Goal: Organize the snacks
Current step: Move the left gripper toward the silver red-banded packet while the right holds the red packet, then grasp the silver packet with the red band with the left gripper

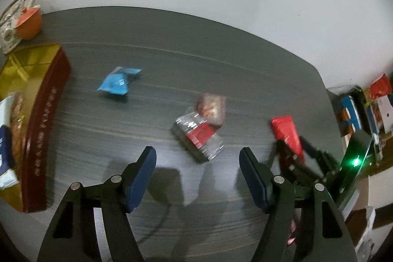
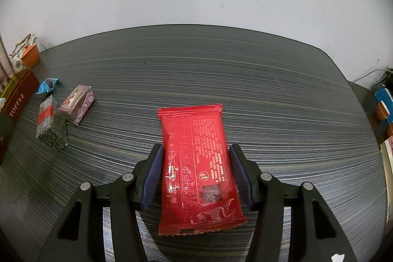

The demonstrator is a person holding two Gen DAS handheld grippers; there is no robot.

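With the right hand-held gripper [image 2: 195, 172] clamped on the red packet [image 2: 196, 163], centre the open, empty left hand-held gripper [image 1: 197, 178] over the clear packet [image 1: 197, 136] before closing.

The left claw [image 1: 197, 173] has two black plastic arms with long cut-out holes in them. At the tip of each arm sits a flat dark blue pad [image 1: 141, 179]. Round silver screws [image 1: 116, 179] shine at the joints. The right claw [image 2: 194, 173] looks just the same: black arms, blue pads [image 2: 152, 176] and silver screws [image 2: 127, 176]. In the left view a small green light [image 1: 355, 161] glows at about 3 o'clock.
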